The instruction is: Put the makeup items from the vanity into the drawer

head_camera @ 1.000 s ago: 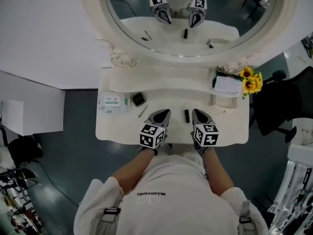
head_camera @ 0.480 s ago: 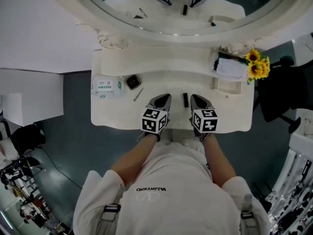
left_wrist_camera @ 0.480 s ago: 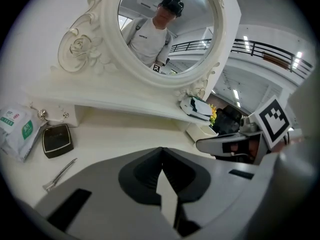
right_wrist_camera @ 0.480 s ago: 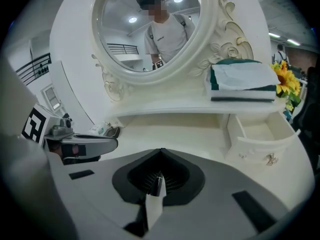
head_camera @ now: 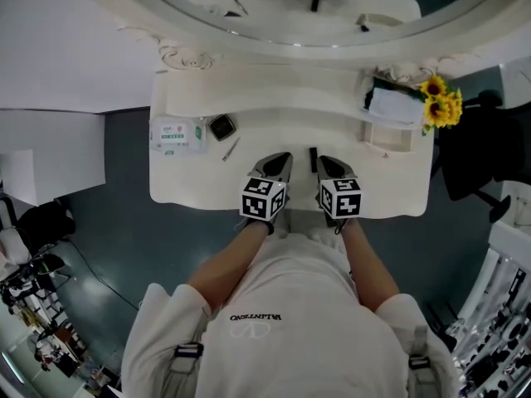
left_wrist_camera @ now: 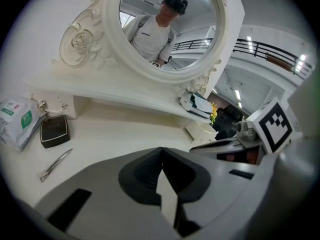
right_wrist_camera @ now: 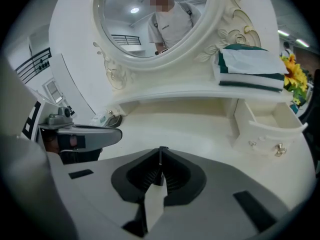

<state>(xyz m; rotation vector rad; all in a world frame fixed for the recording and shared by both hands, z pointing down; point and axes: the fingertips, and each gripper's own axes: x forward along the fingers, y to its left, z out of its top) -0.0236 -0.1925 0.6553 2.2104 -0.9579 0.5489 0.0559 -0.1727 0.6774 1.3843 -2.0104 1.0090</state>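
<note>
Left tongs and right tongs are both closed tip to tip, gripping nothing, over the worktop's front edge; a black tube lies between them; a compact and a slim silver stick lie further left; the small drawer stands open at right.

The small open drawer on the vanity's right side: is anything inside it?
The drawer shows only bare white inside walls, with no items visible. Its floor behind the front panel is covered, so something small there cannot be ruled out.
</note>
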